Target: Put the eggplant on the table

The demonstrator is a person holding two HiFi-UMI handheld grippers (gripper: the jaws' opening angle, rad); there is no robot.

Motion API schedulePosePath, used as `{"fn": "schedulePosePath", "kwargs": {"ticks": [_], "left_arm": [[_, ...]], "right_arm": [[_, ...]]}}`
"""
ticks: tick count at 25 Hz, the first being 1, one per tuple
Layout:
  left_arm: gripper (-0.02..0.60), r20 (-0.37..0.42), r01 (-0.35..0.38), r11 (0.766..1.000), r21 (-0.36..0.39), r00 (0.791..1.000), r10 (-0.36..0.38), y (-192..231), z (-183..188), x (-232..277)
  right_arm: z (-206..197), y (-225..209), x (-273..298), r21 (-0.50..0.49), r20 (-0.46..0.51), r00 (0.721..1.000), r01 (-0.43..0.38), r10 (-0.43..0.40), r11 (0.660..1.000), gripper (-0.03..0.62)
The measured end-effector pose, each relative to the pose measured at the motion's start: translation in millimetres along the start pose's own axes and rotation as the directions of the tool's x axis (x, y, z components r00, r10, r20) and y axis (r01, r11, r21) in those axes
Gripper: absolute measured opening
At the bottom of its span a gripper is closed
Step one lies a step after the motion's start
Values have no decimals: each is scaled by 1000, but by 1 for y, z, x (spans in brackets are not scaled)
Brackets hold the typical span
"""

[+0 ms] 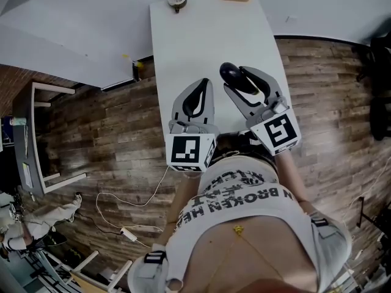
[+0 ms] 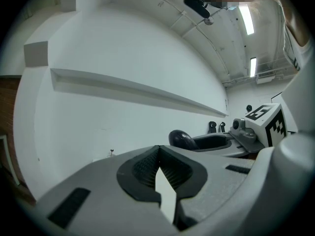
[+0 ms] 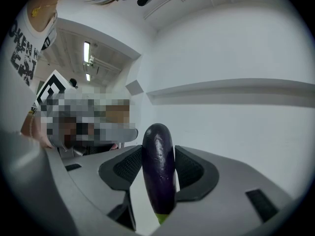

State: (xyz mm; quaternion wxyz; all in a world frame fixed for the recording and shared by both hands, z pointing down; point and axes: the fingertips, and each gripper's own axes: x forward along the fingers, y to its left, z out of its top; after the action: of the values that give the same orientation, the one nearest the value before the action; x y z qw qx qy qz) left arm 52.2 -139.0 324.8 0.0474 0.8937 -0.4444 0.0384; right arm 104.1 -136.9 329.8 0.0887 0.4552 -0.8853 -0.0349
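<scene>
We note the right hand-held gripper [image 1: 236,78] clenched on the dark purple eggplant [image 3: 158,166]. The eggplant lies lengthwise between the pads, over the near end of the white counter [image 1: 183,41]. The left hand-held gripper [image 1: 201,89] sits just left of it, jaws closed together, nothing between them.

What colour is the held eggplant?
Dark purple eggplant, green stem end; clearest in right gripper view.

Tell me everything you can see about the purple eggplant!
The eggplant is long, smooth and shiny. It is dark purple, with a bit of green at the stem end nearest the camera, and its rounded tip points away. The right gripper is shut on its two sides and holds it over the white table.
</scene>
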Motion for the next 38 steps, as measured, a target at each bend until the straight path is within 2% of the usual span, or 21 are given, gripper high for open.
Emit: {"fn": "schedulePosePath", "kwargs": {"ticks": [9,17,25,32,38], "left_arm": [[-2,-17,-15,1000,-8,1000,14,4,-6,-3],[-2,-41,-50,999,-22,998,49,15,-15,-7],[-2,-70,-101,994,-39,993,98,33,-25,-14],[-2,-97,-137,989,-59,987,131,45,-35,-19],[-2,-113,-163,984,-73,982,154,52,-44,-25]], "right_arm": [[-26,5,10,-31,-84,996,-32,29,999,207],[-59,14,30,6,-164,983,-88,88,996,207],[-96,26,51,0,-252,957,-151,146,989,207],[-132,33,63,73,-312,929,-185,199,980,207],[-160,39,67,86,-366,904,-204,221,975,207]]}}
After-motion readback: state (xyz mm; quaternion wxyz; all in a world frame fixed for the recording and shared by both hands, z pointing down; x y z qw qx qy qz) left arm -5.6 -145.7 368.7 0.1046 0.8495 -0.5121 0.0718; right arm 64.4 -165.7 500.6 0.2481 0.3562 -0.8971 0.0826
